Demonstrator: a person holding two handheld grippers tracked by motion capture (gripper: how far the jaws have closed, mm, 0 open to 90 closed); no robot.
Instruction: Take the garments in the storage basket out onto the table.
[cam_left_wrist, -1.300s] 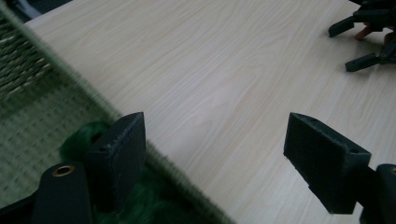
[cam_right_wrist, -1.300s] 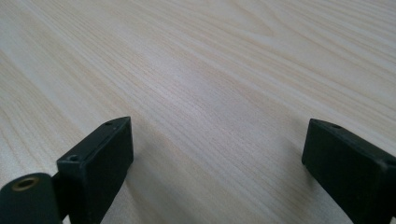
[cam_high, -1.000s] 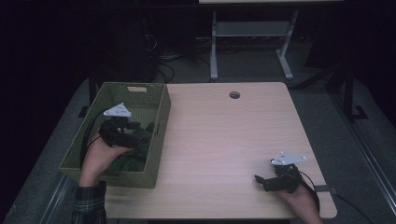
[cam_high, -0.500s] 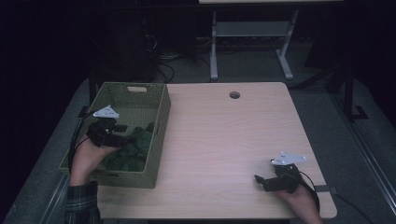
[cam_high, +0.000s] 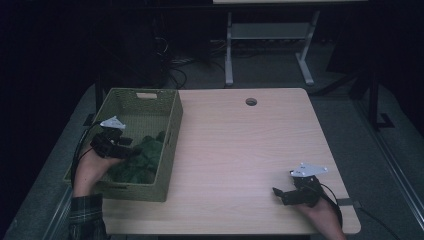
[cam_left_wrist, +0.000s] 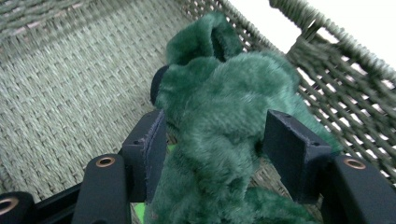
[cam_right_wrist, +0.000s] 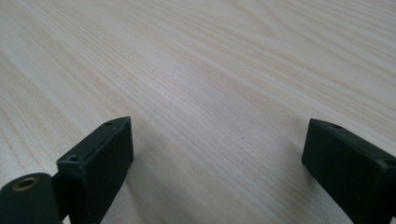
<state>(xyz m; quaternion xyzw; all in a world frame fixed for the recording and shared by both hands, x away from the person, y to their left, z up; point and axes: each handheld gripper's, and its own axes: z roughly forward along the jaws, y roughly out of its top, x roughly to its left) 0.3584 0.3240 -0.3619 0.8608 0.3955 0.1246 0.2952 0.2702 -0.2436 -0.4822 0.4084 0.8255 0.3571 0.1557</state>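
Note:
A green plush toy lies in the near half of a woven green basket on the left of the table. My left gripper reaches into the basket from the left, and its jaws have just been closing around the toy. In the left gripper view the plush toy fills the gap between the pads of the left gripper; its fur brushes the left pad and a thin shadow remains at the right one. My right gripper rests open on the bare wood near the table's front right; nothing lies within the right gripper.
The light wooden table has a round cable hole near its far edge. The basket's wicker wall stands close behind the toy. A white metal frame stands on the dark floor beyond the table.
The left hand has slid towards the basket's near left corner and sunk lower. Its jaws have narrowed around the green toy. The right hand has kept still.

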